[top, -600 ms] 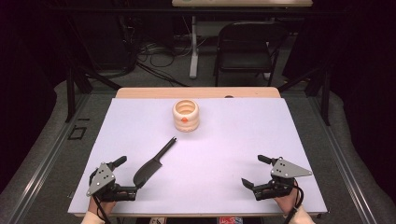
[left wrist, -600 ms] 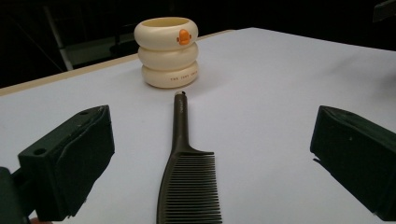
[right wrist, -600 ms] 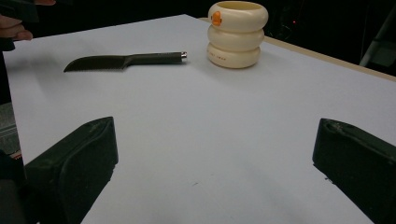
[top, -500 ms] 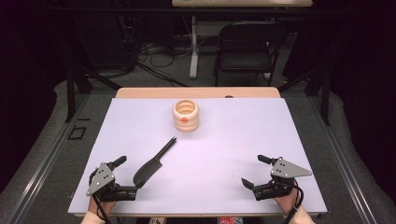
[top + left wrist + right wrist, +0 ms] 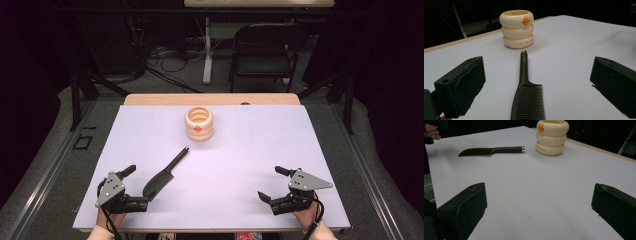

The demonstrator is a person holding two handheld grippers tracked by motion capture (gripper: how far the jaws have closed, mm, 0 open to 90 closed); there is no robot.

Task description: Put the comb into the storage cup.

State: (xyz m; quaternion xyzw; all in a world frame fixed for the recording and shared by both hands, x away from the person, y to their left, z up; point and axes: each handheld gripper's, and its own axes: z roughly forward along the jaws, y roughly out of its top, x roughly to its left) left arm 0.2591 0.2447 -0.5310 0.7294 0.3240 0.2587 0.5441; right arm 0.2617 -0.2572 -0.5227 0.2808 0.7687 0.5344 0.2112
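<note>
High view shows the left gripper [image 5: 136, 186] at the near left of the table [image 5: 300, 145], its jaws spread wide and holding nothing. A dark comb [image 5: 164, 175] lies flat just ahead of it, teeth end nearest the jaws, handle pointing toward the cream ringed holder [image 5: 199, 124] farther back. At the near right, well apart from the comb, the right gripper [image 5: 270, 184] rests with jaws apart too.

A pale lilac table [image 5: 300, 150] with a wooden strip along its far edge. Lying flat near the front left corner, a dark comb [image 5: 164, 175], handle angled toward the far edge. Standing upright close to the middle of that far edge, a cream ringed cup [image 5: 199, 123], well apart from the comb.
</note>
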